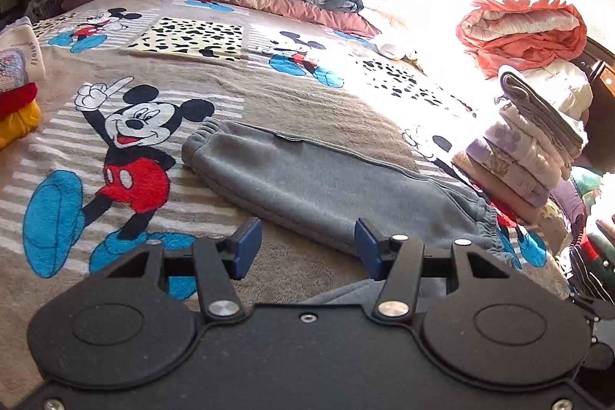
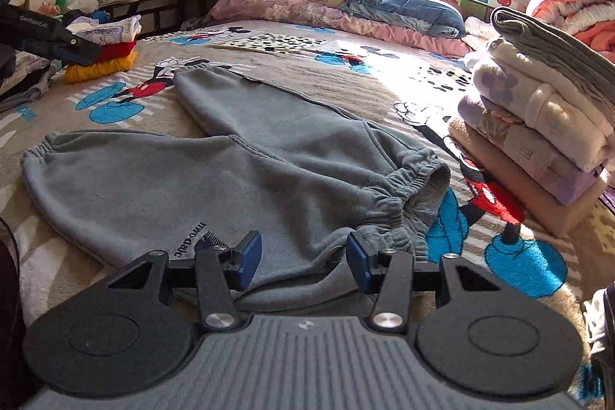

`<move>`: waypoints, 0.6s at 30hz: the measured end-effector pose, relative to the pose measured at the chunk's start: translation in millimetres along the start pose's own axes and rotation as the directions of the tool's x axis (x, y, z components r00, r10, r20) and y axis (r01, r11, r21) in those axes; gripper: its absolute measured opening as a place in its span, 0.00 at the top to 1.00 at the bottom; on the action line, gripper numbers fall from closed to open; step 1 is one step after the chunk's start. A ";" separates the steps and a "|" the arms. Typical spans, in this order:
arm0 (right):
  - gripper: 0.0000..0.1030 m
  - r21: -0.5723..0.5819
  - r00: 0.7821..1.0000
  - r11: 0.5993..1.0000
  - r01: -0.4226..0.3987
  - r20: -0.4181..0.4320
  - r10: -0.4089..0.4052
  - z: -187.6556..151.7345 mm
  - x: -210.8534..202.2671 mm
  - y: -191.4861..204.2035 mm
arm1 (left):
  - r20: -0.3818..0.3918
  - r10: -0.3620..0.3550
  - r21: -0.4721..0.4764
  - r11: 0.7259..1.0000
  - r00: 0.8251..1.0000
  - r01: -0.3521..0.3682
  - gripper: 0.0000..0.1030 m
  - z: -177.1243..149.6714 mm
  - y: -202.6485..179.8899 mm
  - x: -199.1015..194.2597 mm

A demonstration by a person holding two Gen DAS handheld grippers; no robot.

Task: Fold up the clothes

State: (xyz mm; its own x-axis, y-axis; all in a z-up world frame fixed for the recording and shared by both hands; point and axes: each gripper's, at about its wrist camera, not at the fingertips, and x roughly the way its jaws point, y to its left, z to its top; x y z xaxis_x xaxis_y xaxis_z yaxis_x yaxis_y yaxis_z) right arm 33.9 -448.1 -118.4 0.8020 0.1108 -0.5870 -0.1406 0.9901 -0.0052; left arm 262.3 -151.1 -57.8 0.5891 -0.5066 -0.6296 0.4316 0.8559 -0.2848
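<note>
- Trousers, grey fleece jogging pair (image 2: 238, 164), spread legs apart on cartoon-printed bedspread (image 2: 346, 72): soft, floppy; best pinched at near elastic waistband.
- Left gripper (image 1: 304, 248), right gripper (image 2: 303, 258): both parted, empty.

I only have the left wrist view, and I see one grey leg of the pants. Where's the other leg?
Observer: The pants lie in a V. The second leg runs off to the left, with its cuff flat on the bed.
Operator: Are the right tongs holding anything?
Observer: No. The right tongs are open near the waistband, with nothing pinched.
Operator: Where do my left tongs sit from that side?
Observer: The left tongs are at the far left, beyond the second leg, in front of the red and yellow stack.
</note>
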 end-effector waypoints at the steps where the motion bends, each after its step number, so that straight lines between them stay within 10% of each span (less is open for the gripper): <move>1: 0.52 0.039 1.000 0.999 -0.008 0.020 0.007 -6.1 -0.5 1.8 | -0.015 0.002 -0.002 1.000 1.000 -0.002 0.49 5.7 -4.3 17.1; 10: 0.49 0.296 0.990 0.953 -0.070 0.141 0.028 -57.8 0.2 -2.9 | -0.130 0.055 0.177 0.984 0.990 -0.032 0.49 4.5 -37.5 120.9; 18: 0.44 0.260 0.989 0.962 -0.083 0.139 0.048 -57.2 9.7 -1.9 | -0.098 0.137 0.270 0.957 0.986 -0.107 0.48 -21.0 -20.8 90.3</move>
State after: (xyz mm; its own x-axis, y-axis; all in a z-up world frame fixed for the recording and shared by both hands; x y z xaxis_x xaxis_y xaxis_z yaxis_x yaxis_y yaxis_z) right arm 8.8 -453.8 -170.4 0.8670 0.1693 -0.4687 -0.0511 0.9658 0.2544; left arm 292.2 -212.5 -123.9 0.5730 -0.3715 -0.7305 0.5346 0.8450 -0.0104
